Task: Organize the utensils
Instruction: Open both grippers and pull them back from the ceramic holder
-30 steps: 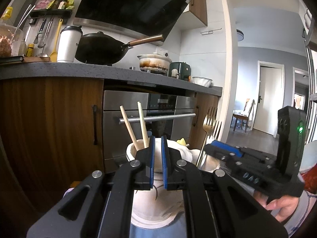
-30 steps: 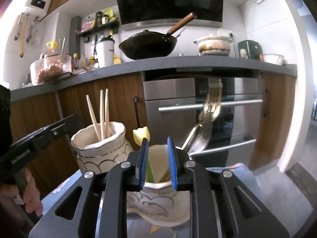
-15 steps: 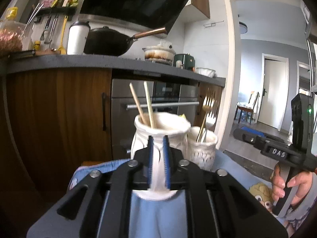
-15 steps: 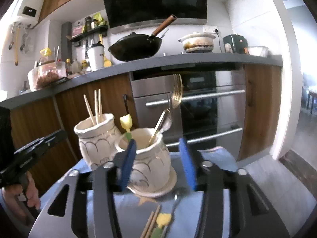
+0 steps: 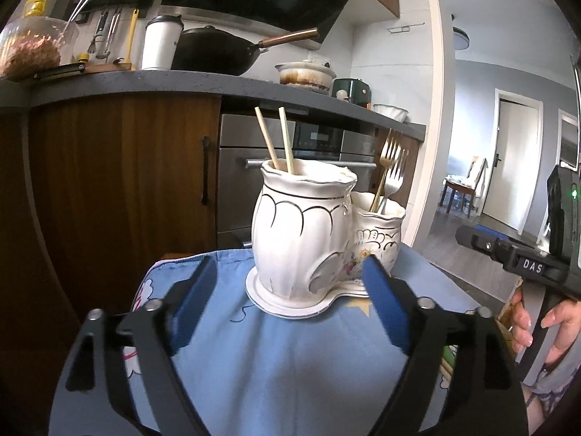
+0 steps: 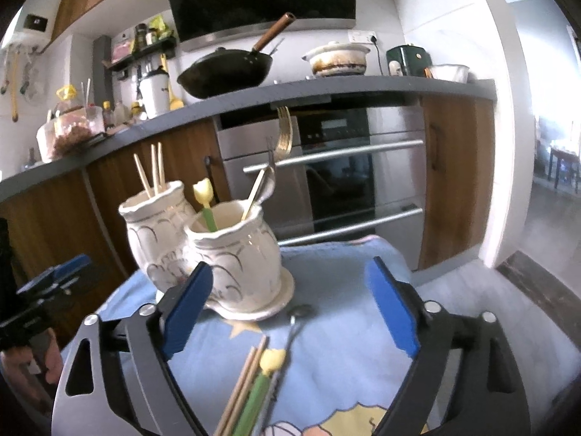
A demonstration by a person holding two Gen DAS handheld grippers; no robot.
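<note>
Utensils, pale wooden chopsticks (image 6: 241, 387) and a yellow-tipped green spoon (image 6: 267, 372), lie loose before the white ceramic double holder (image 6: 232, 254): light, stiff, slippery; pinch mid-shaft. Left tongs (image 5: 287, 312) and right tongs (image 6: 288, 312) gape, empty.

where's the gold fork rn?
The gold fork stands tines-up in the shorter ceramic holder, beside a silver fork, right of the taller chopstick holder; both views show it.

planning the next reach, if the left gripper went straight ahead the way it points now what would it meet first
Most likely the taller white jar holding the chopsticks: it stands centred ahead of the open left gripper. Depth is hard to judge; the blue cloth in between looks bare.
</note>
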